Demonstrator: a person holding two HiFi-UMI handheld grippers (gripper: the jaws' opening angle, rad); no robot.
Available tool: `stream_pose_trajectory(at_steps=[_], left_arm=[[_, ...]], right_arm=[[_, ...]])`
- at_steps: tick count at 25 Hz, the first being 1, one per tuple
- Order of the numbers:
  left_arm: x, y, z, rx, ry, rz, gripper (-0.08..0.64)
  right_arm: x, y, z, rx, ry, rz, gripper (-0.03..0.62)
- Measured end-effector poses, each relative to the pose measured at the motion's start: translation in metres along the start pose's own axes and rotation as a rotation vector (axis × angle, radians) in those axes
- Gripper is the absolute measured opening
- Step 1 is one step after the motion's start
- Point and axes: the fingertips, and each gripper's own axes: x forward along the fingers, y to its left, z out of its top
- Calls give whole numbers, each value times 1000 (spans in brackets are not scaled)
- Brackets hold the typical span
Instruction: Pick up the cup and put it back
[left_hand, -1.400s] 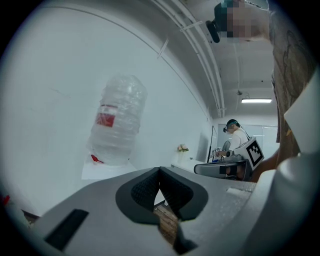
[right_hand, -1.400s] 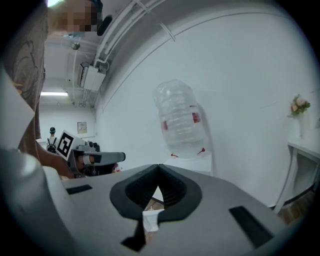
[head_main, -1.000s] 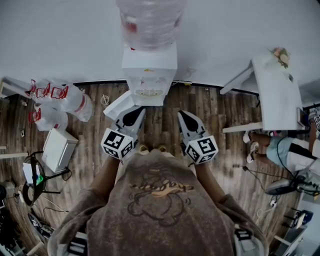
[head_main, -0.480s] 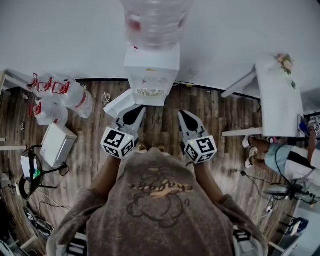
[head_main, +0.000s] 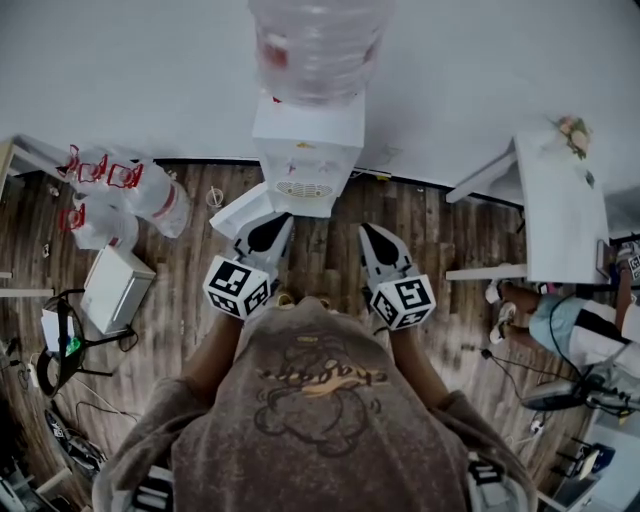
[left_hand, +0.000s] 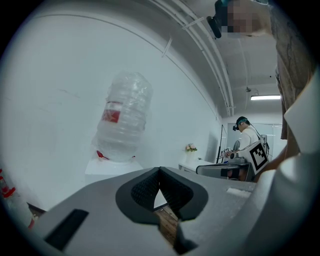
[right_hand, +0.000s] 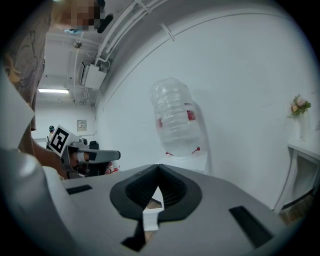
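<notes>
- Person (head_main: 320, 400) is holding both grippers out in front, side by side, aiming fwd. Prob. a ready pose before any reach.
- Left gripper (head_main: 272, 228): fingers (left_hand: 145, 187) are pressing fully together w/ nothing btwn them.
- Right gripper (head_main: 372, 235): fingers (right_hand: 172, 189) are likewise meeting tip to tip, gripping nothing.
- Wood floor (head_main: 330, 240) is showing just past the tips.
- Water dispenser (head_main: 305, 150) is standing against the wall straight ahead, w/ a big bottle (head_main: 318, 40) sitting upside down on top to feed it.
- Cup isn't showing in any view. It's prob. somewhere at the dispenser, but can't tell, so pick-up looks not yet begun.
- White surface (head_main: 555, 200) is standing well apart, far right.
</notes>
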Motion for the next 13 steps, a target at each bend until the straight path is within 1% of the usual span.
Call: stream_pose_trajectory(at_steps=[5,13], left_arm=[[0,1,2,5,-1,4,3],[0,9,-1,-10,7,27,3]], right_arm=[[2,-2,-1,0,5,1,2],[6,-6,-3,18,13,-3,2]])
